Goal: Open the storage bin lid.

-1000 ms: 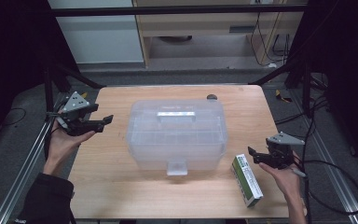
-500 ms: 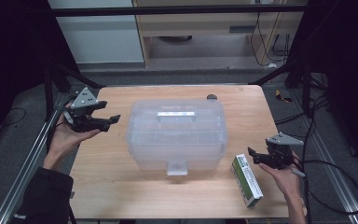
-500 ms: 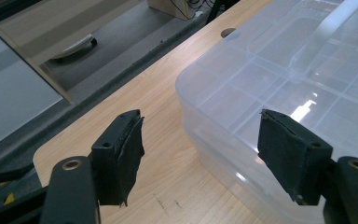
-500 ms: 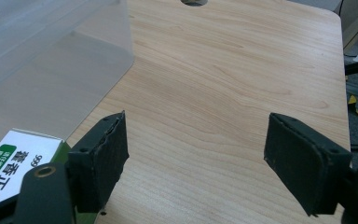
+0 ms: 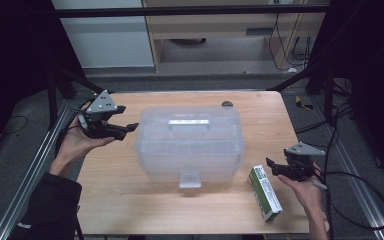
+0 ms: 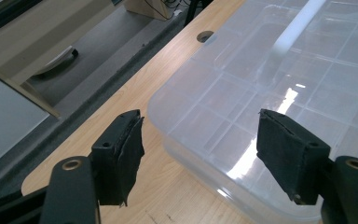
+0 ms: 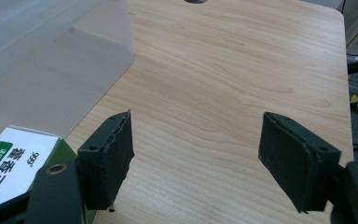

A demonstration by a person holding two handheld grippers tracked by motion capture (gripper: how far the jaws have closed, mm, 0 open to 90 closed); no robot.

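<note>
Storage bin (image 5: 188, 145), clear plastic, lid on, mid-table (image 5: 130, 205); unmoved since the earlier frame. Left gripper (image 5: 130, 129), jaws spread and empty, has shifted from the table's left edge to just beside the bin's left end, above its corner. Right gripper (image 5: 271, 167), well right of the bin, unmoved; its jaws, nothing between them, have just been closing slightly, otherwise wide apart. Green-and-white carton (image 5: 265, 192) lies flat at the bin's front right. Pale wood tabletop; grey floor, cabinets beyond.

Storage box (image 5: 187, 145): clear glossy plastic. Table (image 5: 260, 115): matt wood grain. Carton (image 5: 265, 192): printed card. Jaw pads (image 6: 123, 154): rough black padding.
</note>
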